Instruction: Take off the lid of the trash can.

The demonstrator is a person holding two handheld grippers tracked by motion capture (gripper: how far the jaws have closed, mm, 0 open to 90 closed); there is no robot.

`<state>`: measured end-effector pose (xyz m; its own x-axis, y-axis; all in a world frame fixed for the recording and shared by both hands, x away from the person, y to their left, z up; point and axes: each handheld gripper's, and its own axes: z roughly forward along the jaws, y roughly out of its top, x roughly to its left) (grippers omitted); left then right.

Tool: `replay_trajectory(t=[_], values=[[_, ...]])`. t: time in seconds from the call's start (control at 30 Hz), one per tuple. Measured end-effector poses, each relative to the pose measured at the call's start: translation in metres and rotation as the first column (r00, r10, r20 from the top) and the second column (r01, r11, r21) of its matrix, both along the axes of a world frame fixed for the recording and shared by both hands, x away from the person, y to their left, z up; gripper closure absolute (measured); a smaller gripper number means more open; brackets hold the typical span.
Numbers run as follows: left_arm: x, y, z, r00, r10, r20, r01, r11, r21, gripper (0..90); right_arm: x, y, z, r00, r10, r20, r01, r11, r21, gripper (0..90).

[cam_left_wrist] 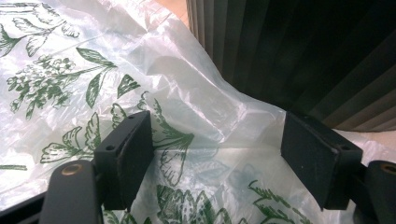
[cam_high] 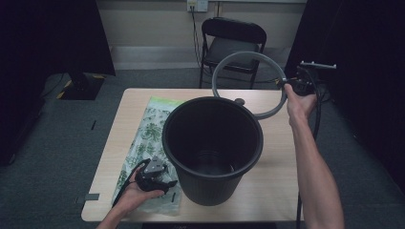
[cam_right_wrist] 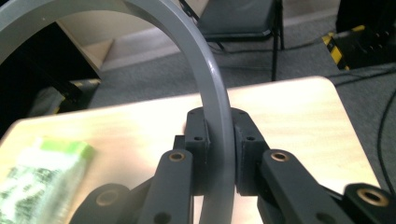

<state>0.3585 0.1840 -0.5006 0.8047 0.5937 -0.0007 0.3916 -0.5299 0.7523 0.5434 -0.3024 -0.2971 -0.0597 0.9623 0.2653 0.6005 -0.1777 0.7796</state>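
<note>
The left claw (cam_high: 154,177) is resting low at the near left of the bench (cam_high: 282,167), gaping wide with nothing between its jaws, as the left gripper view is showing. Directly under and ahead of that claw the plastic bag (cam_left_wrist: 93,79), clear with a green leaf print, is lying flat and crinkled, stretching away from the claw toward the far edge of the bench. Just to the right of the left claw the black bucket (cam_high: 212,148) is standing upright, its ribbed wall rising close beyond the claw's right jaw, and the bag's edge is running up against its base. Farther right, past the bucket and above the bench's far right corner, the right claw (cam_high: 292,85) is being held up in the air, closed tight on the grey ring (cam_high: 229,59). In the right gripper view the ring (cam_right_wrist: 212,88) is passing straight between the two jaws, pinched on both faces, and arching up and away to the left of the claw. The ring is hanging tilted behind the bucket's far rim. Beyond the bench a black folding chair (cam_high: 234,40) is standing against the wall.
</note>
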Motion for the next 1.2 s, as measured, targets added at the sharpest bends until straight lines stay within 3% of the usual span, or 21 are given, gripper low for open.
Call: replay_trajectory(t=[0.2,0.43,0.77,1.03,1.2], values=[[0.000,0.000,0.000,1.0000,0.004,0.000,-0.004,1.0000,0.001,24.8,-0.013,-0.014,-0.038,0.9986,-0.008,-0.051,0.007,1.000,-0.022,80.1],[-0.001,-0.001,0.000,0.9999,0.010,-0.001,-0.010,0.9999,0.005,24.0,-0.029,-0.027,-0.084,0.9949,-0.020,-0.099,0.019,1.000,-0.008,80.0],[-0.001,-0.001,0.000,0.9999,0.010,0.000,-0.010,0.9999,0.006,23.9,-0.044,-0.035,-0.140,0.9851,-0.018,-0.171,0.014,1.000,-0.023,79.7],[-0.001,-0.001,0.000,0.9999,0.011,-0.002,-0.011,0.9999,0.004,23.9,-0.047,-0.041,-0.169,0.9744,-0.045,-0.220,0.030,0.997,-0.072,78.9],[-0.001,-0.001,0.000,0.9999,0.011,-0.002,-0.011,0.9999,0.004,23.9,-0.051,-0.042,-0.182,0.9723,-0.051,-0.228,0.028,0.994,-0.101,78.0]])
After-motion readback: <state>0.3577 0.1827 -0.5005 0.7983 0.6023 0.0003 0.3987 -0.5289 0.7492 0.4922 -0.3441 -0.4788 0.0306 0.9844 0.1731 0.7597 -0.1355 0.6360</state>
